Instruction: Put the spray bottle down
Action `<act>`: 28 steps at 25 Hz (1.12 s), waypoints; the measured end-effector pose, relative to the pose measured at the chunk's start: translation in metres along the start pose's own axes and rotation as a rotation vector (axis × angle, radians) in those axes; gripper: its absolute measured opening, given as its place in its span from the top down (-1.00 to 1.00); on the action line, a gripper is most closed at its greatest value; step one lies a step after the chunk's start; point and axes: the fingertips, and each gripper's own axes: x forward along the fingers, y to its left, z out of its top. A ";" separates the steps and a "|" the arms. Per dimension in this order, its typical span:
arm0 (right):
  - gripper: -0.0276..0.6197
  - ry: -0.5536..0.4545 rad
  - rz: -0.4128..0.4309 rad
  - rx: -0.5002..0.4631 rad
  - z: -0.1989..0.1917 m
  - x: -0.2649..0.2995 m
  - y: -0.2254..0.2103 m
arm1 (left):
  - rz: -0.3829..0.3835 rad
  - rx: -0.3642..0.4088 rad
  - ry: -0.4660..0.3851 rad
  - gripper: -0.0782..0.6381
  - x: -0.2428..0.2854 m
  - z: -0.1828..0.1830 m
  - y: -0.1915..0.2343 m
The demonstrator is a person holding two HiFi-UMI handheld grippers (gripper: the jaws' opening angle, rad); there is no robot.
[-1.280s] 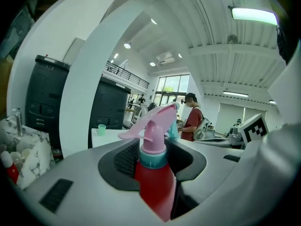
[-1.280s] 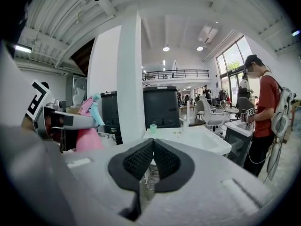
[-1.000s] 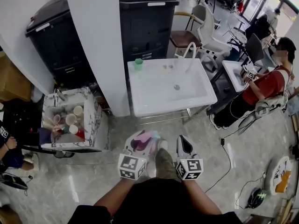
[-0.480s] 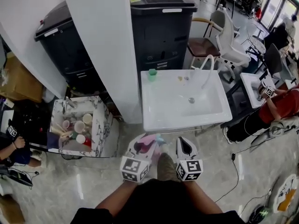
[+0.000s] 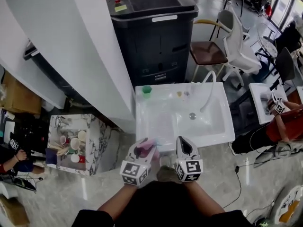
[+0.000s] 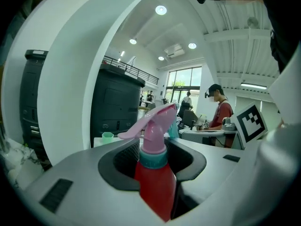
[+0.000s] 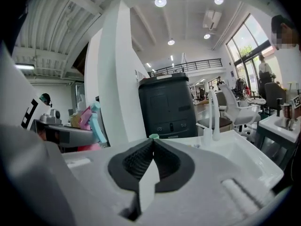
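A red spray bottle (image 6: pixel 155 187) with a pink trigger head and a teal collar stands upright between the jaws of my left gripper (image 6: pixel 153 164), which is shut on it. The head view shows that gripper (image 5: pixel 140 151) just before the white sink's (image 5: pixel 218 138) front edge, with the bottle's pink head (image 5: pixel 146 146) poking out. My right gripper (image 5: pixel 184 148) hovers beside it, jaws shut and nothing between them; its own view (image 7: pixel 151 142) shows the pads meeting. The bottle's head (image 7: pixel 91 117) appears at the left of the right gripper view.
The sink carries a white faucet (image 5: pixel 208 86) and a small green cup (image 5: pixel 147 90) on its back ledge. Behind it stands a dark grey bin (image 5: pixel 154 32); a white pillar (image 5: pixel 80 46) rises on the left. A marbled box of cups (image 5: pixel 75 143) sits lower left. A seated person (image 5: pixel 284 122) is at right.
Both grippers, the left one still holding the bottle, have moved forward across the floor up to the sink's front edge. The jaws have not altered.
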 end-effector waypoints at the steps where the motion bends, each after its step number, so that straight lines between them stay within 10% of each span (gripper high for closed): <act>1: 0.92 0.003 0.006 0.006 0.002 0.008 -0.009 | 0.010 -0.004 0.003 0.30 0.014 0.001 0.003; 28: 0.92 0.112 0.086 0.039 0.006 0.181 -0.113 | 0.082 0.022 0.019 0.30 0.309 0.015 0.129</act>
